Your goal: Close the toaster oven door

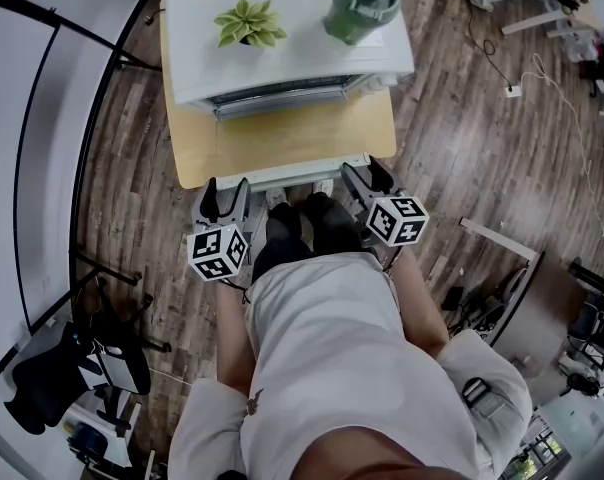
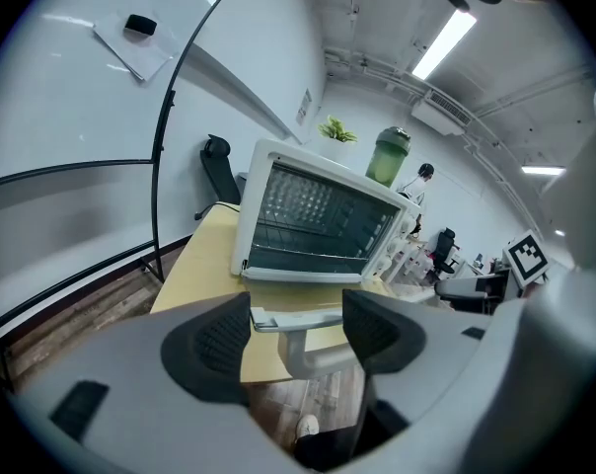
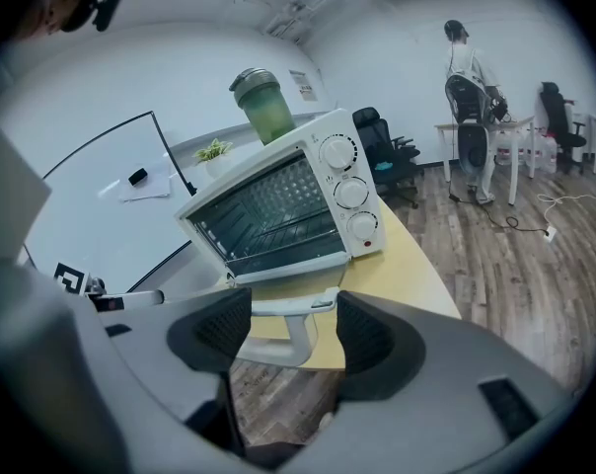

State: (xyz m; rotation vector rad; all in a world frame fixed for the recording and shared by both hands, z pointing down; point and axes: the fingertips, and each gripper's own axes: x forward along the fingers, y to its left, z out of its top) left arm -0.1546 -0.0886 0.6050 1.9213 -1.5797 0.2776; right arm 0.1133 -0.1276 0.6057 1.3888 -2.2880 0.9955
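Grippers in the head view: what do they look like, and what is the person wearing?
The left gripper and right gripper match: light grey body, a two-fingered claw lined with black ribbed pads, and a white cube printed with black square markers. No cables show. The person wears a white top, dark trousers and light shoes.

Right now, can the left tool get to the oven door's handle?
Probably yes. The left tool has its jaws apart, and the white door handle sits right at them with nothing in the way.
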